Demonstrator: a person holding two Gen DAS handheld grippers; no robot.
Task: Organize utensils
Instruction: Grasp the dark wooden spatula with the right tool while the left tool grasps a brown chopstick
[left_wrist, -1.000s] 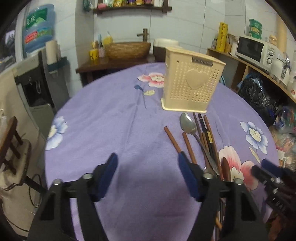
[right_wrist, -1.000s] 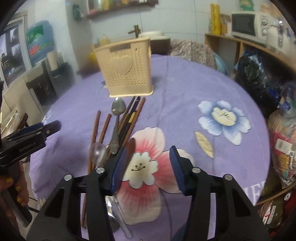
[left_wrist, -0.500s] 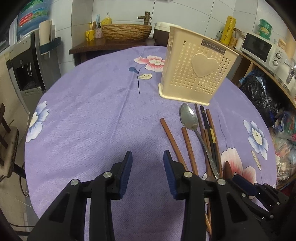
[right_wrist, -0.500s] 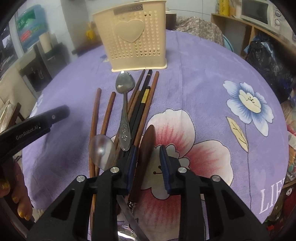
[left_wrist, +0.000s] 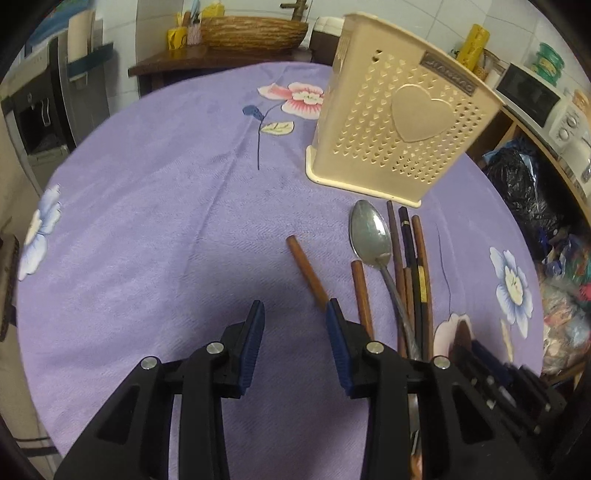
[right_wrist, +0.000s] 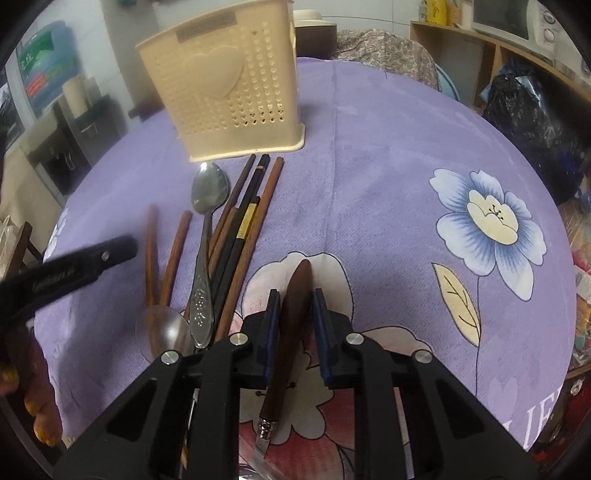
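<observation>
A knife with a dark wooden handle (right_wrist: 297, 284) lies on the purple flowered tablecloth (right_wrist: 388, 177). My right gripper (right_wrist: 294, 299) straddles that handle and its jaws are closing, with thin gaps still showing beside the wood. To its left lie several chopsticks (right_wrist: 255, 221) and two metal spoons (right_wrist: 208, 188). The cream perforated utensil holder (left_wrist: 399, 136) stands upright just beyond them. My left gripper (left_wrist: 295, 314) hangs low over bare cloth, open with nothing between its pads. Its right finger sits beside the near end of a brown chopstick (left_wrist: 308, 273).
The round table's edge drops off on the right towards black bags (right_wrist: 532, 122) and a shelf with a microwave (left_wrist: 535, 99). A woven basket (left_wrist: 255, 31) sits on a wooden stand behind the table. A person's hand (right_wrist: 33, 398) shows at the left edge.
Both grippers have sunk closer to the table and narrowed their jaws. The right one has come down around the knife's handle; the left one has moved forward towards the chopsticks.
</observation>
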